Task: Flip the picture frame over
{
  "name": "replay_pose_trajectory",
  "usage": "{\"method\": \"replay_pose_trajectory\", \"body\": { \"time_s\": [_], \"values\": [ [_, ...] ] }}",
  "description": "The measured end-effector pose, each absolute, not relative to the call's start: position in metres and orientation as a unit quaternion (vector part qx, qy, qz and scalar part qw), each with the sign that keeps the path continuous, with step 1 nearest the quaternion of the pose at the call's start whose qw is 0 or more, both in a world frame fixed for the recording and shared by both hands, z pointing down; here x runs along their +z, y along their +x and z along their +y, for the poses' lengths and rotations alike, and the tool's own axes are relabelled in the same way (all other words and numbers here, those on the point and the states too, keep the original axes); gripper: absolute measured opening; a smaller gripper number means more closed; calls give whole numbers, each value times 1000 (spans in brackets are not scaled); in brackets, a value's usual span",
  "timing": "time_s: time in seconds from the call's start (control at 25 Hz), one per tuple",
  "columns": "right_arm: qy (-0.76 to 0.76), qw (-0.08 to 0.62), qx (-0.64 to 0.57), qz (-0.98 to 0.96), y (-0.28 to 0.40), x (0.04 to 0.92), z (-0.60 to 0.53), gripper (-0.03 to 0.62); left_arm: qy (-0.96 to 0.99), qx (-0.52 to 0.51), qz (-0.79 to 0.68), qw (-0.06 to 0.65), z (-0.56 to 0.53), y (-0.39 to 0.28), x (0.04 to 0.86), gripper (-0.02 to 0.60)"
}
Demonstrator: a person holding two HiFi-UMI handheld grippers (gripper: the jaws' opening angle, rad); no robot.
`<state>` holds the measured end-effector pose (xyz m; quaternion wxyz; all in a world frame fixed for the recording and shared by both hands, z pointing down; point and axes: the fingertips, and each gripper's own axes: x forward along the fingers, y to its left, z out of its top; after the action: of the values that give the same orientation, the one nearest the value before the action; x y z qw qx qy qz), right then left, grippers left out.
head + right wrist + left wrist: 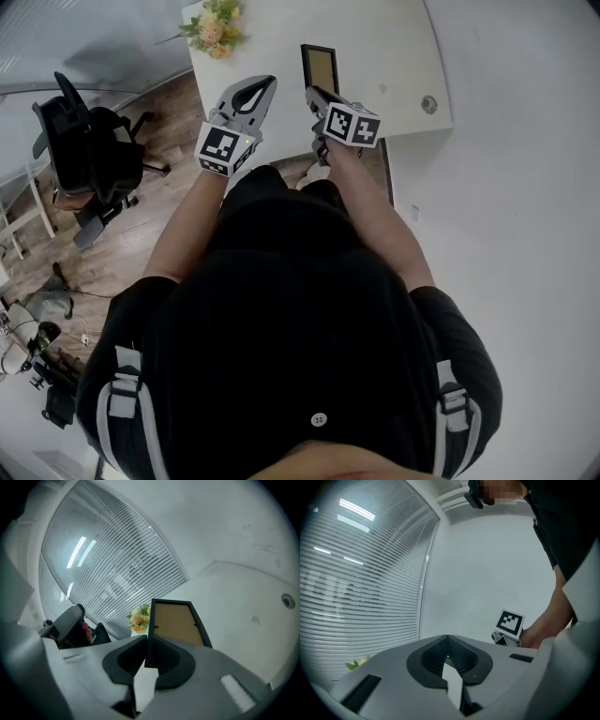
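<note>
The picture frame (319, 67) has a black rim and a brown backing that faces up toward me. It is over the white table (384, 37). My right gripper (313, 93) is shut on the frame's near edge. In the right gripper view the black rim (151, 620) runs in between the pads, and the brown backing (176, 623) stretches away from them. I cannot tell whether the frame's far end rests on the table. My left gripper (268, 84) hovers just left of the frame, shut with nothing in it. In its own view its jaws (448, 654) meet, and the right gripper's marker cube (509, 623) shows.
A bunch of flowers (216, 28) stands at the table's far left corner, also in the right gripper view (138, 617). A round grommet (428, 104) sits near the table's right edge. A black office chair (84, 150) stands on the wooden floor to the left.
</note>
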<state>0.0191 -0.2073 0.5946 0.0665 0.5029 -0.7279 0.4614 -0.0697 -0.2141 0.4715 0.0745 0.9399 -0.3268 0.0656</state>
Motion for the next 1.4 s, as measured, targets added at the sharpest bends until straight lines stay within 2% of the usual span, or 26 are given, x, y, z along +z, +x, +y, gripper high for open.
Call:
{"method": "replay_pose_trajectory", "body": {
  "time_s": [0.64,1.4],
  "values": [
    [376,-85,592,-708,18,597,-205,49,925,53,-365,92,-218,-53,479,5],
    [263,-277,665,-642,34,624,-203,49,916,41,-381,119,-205,-50,503,5]
  ]
}}
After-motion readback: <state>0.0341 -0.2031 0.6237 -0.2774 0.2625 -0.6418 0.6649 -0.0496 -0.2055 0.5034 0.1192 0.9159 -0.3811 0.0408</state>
